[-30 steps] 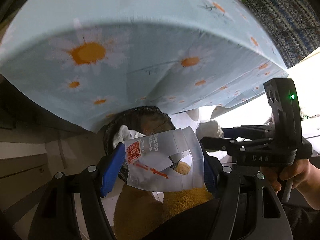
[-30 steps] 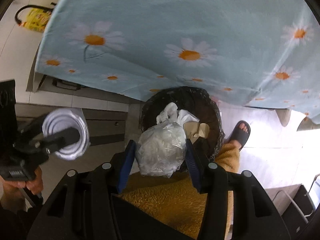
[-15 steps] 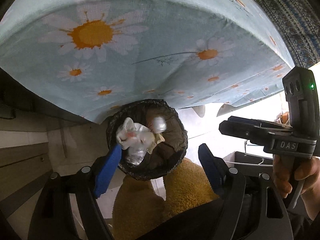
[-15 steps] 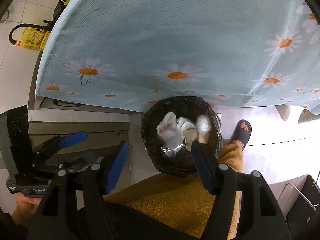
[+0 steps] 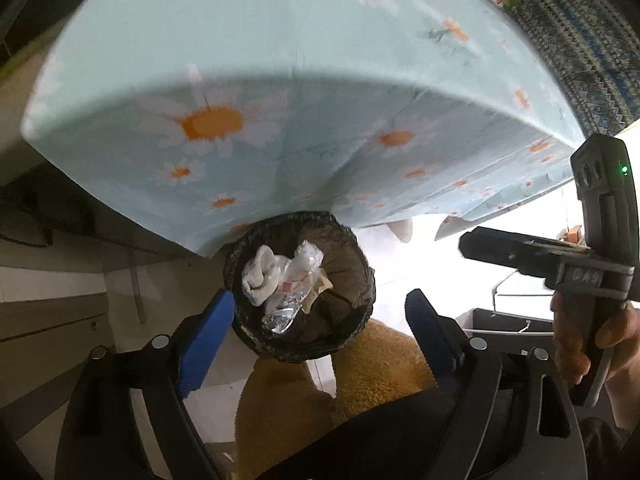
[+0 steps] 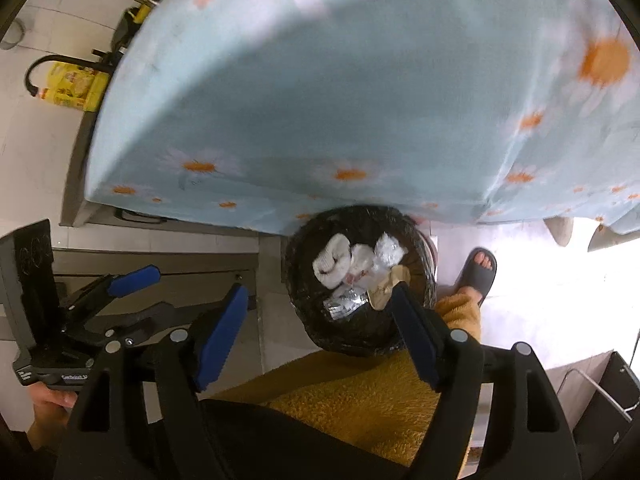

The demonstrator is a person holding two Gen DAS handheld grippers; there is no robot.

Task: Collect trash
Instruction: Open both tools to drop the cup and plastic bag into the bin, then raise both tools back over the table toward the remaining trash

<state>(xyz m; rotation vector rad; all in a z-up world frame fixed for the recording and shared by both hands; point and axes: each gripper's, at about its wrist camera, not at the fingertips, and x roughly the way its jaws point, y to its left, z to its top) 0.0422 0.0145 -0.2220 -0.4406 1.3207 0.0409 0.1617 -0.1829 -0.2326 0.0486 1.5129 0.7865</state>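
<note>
A round trash bin lined with a black bag (image 5: 356, 276) (image 6: 416, 240) stands on the floor at the table's edge. It holds a white sock-like wad (image 5: 260, 276) (image 6: 332, 264), a crumpled clear plastic bag (image 5: 306, 260) (image 6: 386, 254), a flattened plastic cup (image 5: 284, 316) (image 6: 346, 304) and brown paper (image 6: 390, 286). My left gripper (image 5: 320, 320) is open and empty above the bin. My right gripper (image 6: 320, 324) is open and empty above the bin's near-left side. The right gripper also shows in the left wrist view (image 5: 520, 248), and the left gripper in the right wrist view (image 6: 132, 280).
A table with a pale blue daisy tablecloth (image 5: 280, 100) (image 6: 340, 100) overhangs the bin's far side. The person's orange fleece legs (image 5: 320, 380) (image 6: 360, 392) and a slippered foot (image 6: 478, 272) are close to the bin. Yellow bottles (image 6: 72, 84) stand on the floor far left.
Both grippers opened. The plastic cup from the left and the clear bag from the right fell into the bin. Both grippers then rose a little.
</note>
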